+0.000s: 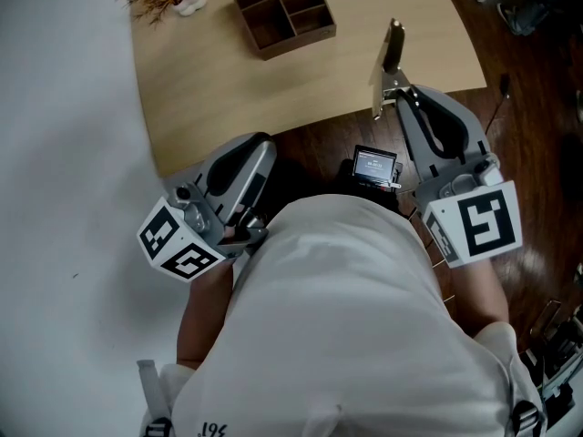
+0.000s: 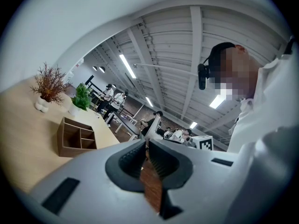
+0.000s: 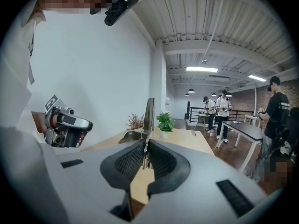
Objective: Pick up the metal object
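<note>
Your right gripper (image 1: 398,94) is clamped on the metal object (image 1: 390,62). The object stands up out of the jaws, right of the wooden organiser (image 1: 284,12) and nearer you, seemingly clear of the table (image 1: 209,98). The pick-up looks done; all that is left is a steady hold. Your left gripper (image 1: 262,144), nearer you than the organiser, has its jaws together on nothing.

One camera overhead, two riding low behind the jaws.
All share the tabletop (image 1: 200,89) ahead of the jaws.

Metal object (image 1: 386,71) — upright in right gripper (image 1: 398,95)
</note>
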